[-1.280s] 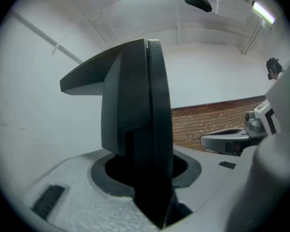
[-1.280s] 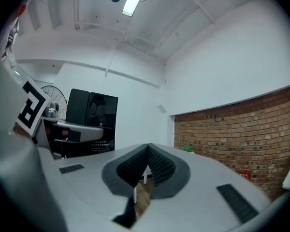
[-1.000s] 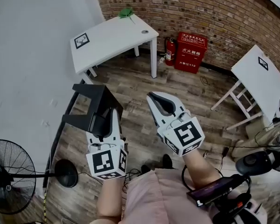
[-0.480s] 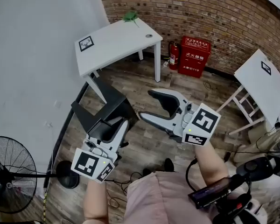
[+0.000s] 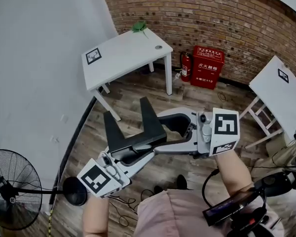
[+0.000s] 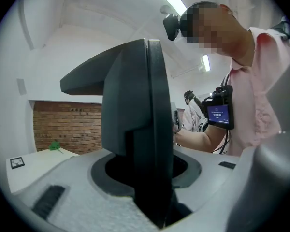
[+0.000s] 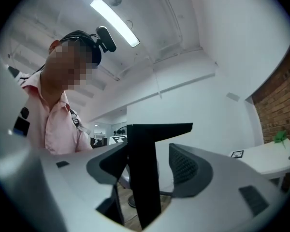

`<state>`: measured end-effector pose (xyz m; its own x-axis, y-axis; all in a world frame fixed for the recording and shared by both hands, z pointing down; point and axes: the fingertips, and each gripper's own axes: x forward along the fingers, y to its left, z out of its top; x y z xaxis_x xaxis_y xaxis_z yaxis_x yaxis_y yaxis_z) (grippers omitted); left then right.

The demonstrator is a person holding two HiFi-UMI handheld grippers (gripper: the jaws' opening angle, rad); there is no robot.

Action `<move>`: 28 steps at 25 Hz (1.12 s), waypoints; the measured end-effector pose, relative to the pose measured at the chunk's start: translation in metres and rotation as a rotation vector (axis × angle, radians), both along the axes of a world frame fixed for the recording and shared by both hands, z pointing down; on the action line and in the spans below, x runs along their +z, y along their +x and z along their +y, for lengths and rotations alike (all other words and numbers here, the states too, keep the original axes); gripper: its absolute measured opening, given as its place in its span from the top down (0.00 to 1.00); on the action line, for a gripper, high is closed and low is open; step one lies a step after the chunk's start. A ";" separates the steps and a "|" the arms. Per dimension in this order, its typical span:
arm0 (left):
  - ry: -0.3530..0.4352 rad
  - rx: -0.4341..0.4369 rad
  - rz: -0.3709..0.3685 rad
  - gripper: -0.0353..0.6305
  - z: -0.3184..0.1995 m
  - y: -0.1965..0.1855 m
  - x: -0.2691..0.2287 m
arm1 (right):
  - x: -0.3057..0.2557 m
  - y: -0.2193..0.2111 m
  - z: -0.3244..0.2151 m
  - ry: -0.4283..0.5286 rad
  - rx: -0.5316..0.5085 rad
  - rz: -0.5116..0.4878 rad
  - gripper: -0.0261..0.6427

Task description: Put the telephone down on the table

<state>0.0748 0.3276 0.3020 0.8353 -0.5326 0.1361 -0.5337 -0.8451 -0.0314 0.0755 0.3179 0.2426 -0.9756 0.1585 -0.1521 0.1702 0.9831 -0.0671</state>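
The telephone is a black angular piece with two prongs, held in the air over the wooden floor in the head view. My left gripper comes in from the lower left and is shut on its lower part. My right gripper points left from the right side, its jaws spread above and below the telephone. In the left gripper view the telephone stands upright in the left gripper. In the right gripper view the telephone sits inside the right gripper, with a gap showing to the right-hand pad.
A white table with a square marker and a green thing stands ahead by the brick wall. A red fire box and an extinguisher are beside it. A second white table is at the right, a fan at the lower left.
The left gripper has swung the telephone up and to the right, tipping it over. The right gripper has opened its jaws, turned to point left and come round the telephone.
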 end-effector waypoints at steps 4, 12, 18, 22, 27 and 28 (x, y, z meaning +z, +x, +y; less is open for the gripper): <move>0.011 0.046 0.029 0.70 -0.009 0.019 0.001 | 0.001 0.014 -0.001 -0.010 -0.049 -0.006 0.68; -0.043 0.035 0.043 0.70 -0.027 0.048 0.014 | 0.013 0.043 -0.020 -0.032 -0.052 -0.011 0.70; -0.064 0.012 0.061 0.69 -0.042 0.070 0.025 | 0.023 0.063 -0.036 -0.052 -0.065 0.022 0.70; -0.077 -0.003 0.072 0.69 -0.055 0.069 0.028 | 0.027 0.062 -0.050 -0.060 -0.070 0.034 0.70; -0.103 -0.023 0.083 0.69 -0.081 0.058 0.036 | 0.034 0.050 -0.078 -0.080 -0.076 0.047 0.70; -0.109 -0.025 0.086 0.69 -0.087 0.053 0.038 | 0.037 0.045 -0.084 -0.085 -0.076 0.051 0.70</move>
<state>0.1282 0.2404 0.3402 0.8331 -0.5394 0.1228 -0.5514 -0.8273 0.1070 0.1209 0.2337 0.2793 -0.9680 0.2211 -0.1189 0.2384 0.9579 -0.1600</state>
